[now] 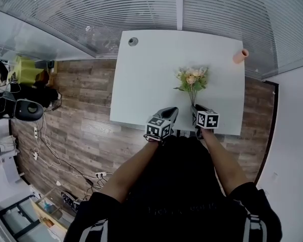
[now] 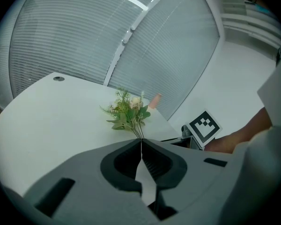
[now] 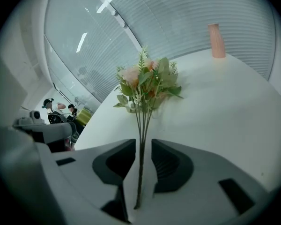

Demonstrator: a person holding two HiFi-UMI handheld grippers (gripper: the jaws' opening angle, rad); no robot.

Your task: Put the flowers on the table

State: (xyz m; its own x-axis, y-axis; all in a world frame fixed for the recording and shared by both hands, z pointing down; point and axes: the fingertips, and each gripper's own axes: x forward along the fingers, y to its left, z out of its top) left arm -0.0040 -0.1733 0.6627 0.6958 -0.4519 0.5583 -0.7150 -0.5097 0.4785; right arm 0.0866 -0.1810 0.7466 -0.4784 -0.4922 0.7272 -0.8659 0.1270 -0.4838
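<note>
Jaws first: right gripper has its jaws apart, the flower stems running up through the gap, close against one pad with daylight on the other side, so not clamped as far as I can read. Left gripper has its jaws pressed together tip to tip, nothing between them; it hangs over the near table edge at about 6 o'clock, just beside the right one. White table: large bare top, both grippers at its near edge. Artificial flowers: one small bunch, pale pink and cream blooms with green leaves, on the right half of the top, heads toward 12 o'clock, thin stems trailing back toward 6 o'clock into the right gripper's gap. From the head view the bunch looks laid flat on the surface, and a shadow sits close under it in the right gripper view; whether the stem ends bear on the table or on the gripper, I cannot tell. Pink vase: upright at the far 1 o'clock corner, well apart from the bunch. Cable grommet: far 11 o'clock corner, small and dark. Judgement on progress: the placing looks essentially done, flowers down and the grip let go. What appears left is drawing the right gripper back toward 6 o'clock without dragging the stems.
</note>
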